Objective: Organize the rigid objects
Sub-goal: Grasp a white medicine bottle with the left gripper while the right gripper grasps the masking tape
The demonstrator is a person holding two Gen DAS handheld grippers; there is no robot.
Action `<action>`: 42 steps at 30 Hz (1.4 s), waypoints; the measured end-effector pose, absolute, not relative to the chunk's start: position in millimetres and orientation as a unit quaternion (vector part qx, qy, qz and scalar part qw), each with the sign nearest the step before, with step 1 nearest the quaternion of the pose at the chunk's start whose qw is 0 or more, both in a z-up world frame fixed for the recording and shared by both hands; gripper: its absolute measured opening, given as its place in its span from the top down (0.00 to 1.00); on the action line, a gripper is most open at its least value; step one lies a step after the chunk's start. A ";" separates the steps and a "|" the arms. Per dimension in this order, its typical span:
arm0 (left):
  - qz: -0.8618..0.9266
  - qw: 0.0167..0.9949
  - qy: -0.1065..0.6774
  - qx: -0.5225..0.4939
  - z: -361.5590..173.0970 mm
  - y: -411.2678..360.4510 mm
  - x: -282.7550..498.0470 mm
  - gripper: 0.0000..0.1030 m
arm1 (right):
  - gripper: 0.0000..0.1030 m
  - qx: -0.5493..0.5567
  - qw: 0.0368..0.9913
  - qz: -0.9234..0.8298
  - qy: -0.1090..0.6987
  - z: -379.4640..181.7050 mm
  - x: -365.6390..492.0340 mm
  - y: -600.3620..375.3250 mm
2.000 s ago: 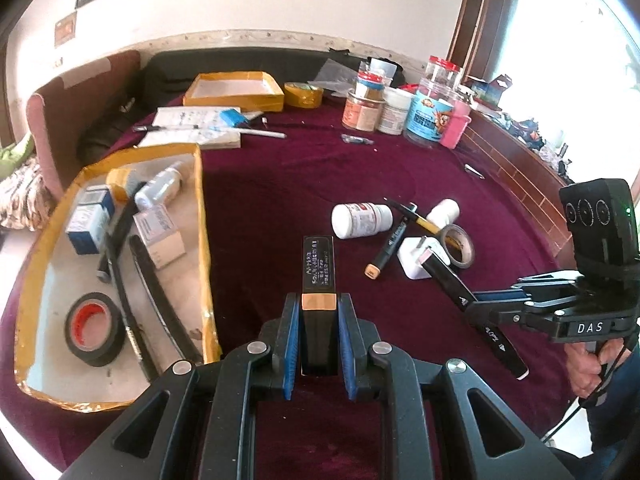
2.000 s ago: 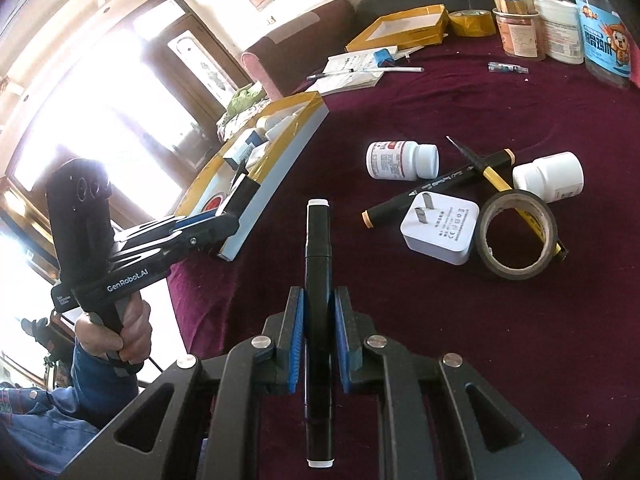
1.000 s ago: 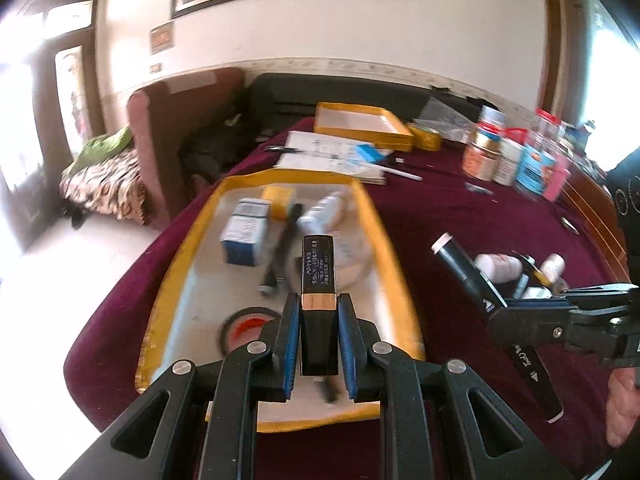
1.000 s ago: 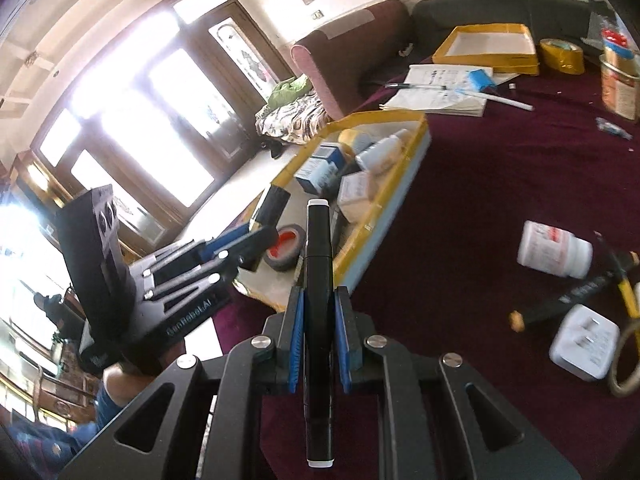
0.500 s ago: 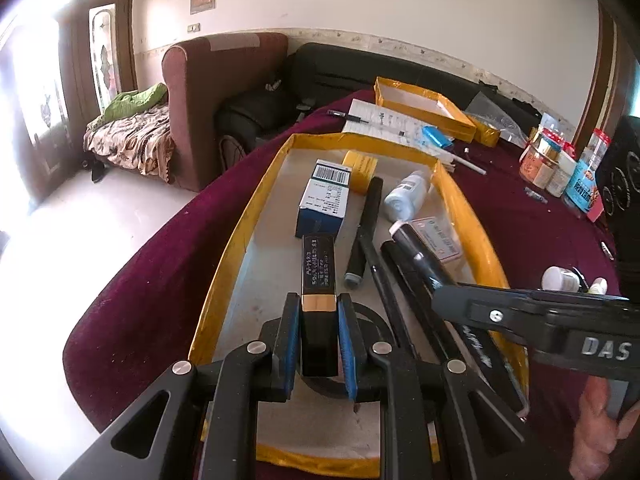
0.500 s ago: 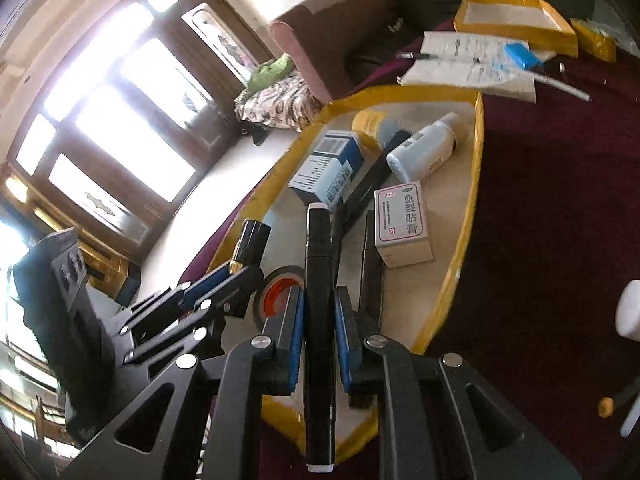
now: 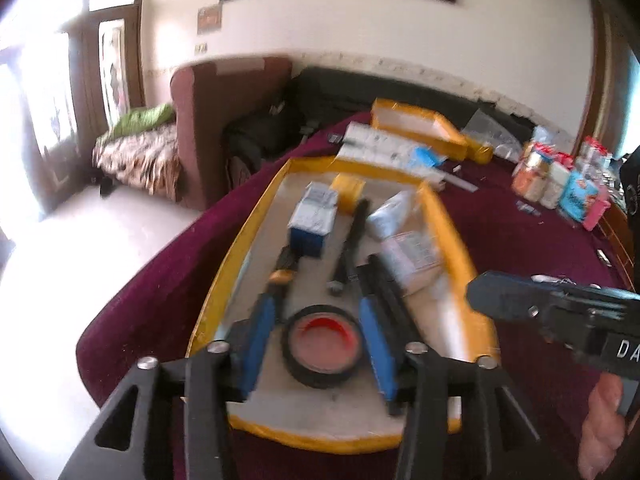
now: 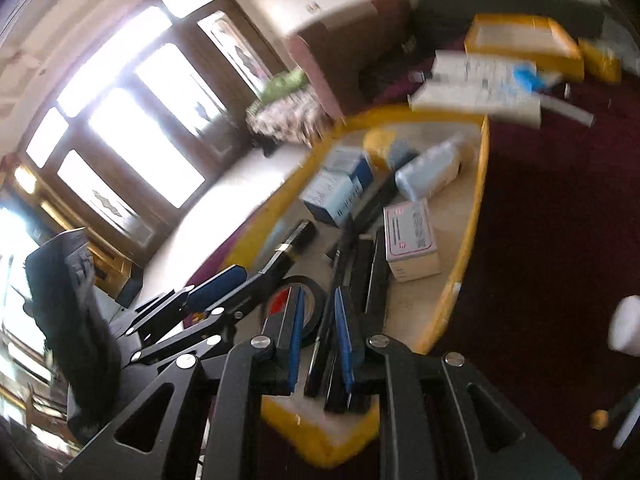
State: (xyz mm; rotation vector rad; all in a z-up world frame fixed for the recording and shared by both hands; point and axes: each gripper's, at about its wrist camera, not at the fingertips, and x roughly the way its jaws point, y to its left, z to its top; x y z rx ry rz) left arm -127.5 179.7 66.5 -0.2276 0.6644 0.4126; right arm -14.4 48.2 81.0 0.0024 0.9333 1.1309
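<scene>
Two hand-held grippers are in view, the left hand-held gripper (image 7: 316,344) and the right hand-held gripper (image 8: 320,340). The yellow-rimmed tray (image 7: 224,280) holds one tape roll (image 7: 322,346), two small boxes, one blue-and-white box (image 7: 314,216) and one white box (image 8: 410,238), and one white bottle (image 8: 430,174). The slim black items there blur together, uncountable.

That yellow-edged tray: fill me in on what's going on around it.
A person is sorting small items into the shallow yellow-edged cardboard tray on the maroon table. Both hand-held grippers hover over its near end with fingers spread and empty: the left gripper above the black tape roll with red core, the right gripper above black pens. Boxes and a white bottle already lie inside.
</scene>
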 end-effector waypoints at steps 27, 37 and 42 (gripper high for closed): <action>-0.061 0.888 0.440 0.117 64.1 -8.3 29.7 0.42 | 0.64 0.216 0.805 0.354 0.425 58.4 86.1 -270.2; -0.096 0.869 0.457 0.166 37.5 -37.0 67.7 0.42 | 0.64 0.268 0.793 0.317 0.446 41.8 102.8 -291.7; -0.080 0.864 0.478 0.134 21.9 -36.4 84.6 0.64 | 0.64 0.276 0.783 0.304 0.467 30.1 109.0 -293.8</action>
